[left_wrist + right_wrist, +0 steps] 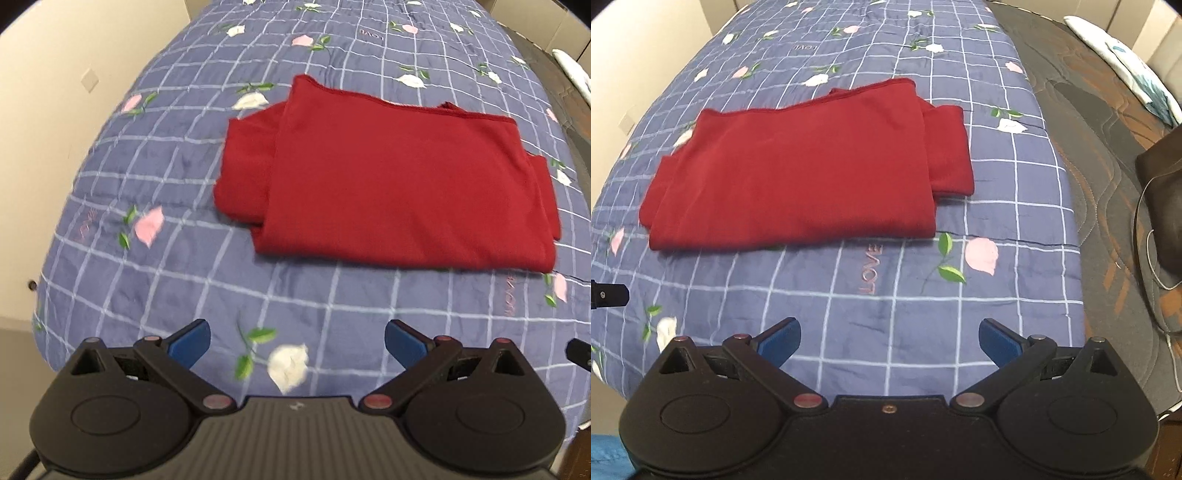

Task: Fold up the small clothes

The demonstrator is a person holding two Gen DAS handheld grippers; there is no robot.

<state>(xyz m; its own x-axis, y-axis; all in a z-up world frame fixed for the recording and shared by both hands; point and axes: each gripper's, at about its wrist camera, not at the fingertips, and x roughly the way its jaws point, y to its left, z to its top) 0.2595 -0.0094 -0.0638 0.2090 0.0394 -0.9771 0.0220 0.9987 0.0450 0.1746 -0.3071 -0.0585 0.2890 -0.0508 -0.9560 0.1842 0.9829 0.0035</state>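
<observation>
A red garment (391,184) lies folded flat on the blue checked floral quilt (166,177); sleeve layers stick out at both sides. It also shows in the right wrist view (805,173). My left gripper (297,341) is open and empty, held above the quilt short of the garment's near edge. My right gripper (889,341) is open and empty, also short of the near edge. The tip of the other gripper shows at the left edge of the right wrist view (609,295) and at the right edge of the left wrist view (580,350).
A cream wall (55,110) runs along the quilt's left side. To the right lies a dark quilted mattress surface (1108,184) with a dark bag (1167,192), a thin cable (1145,240), and a white patterned pillow (1126,59) at the far right.
</observation>
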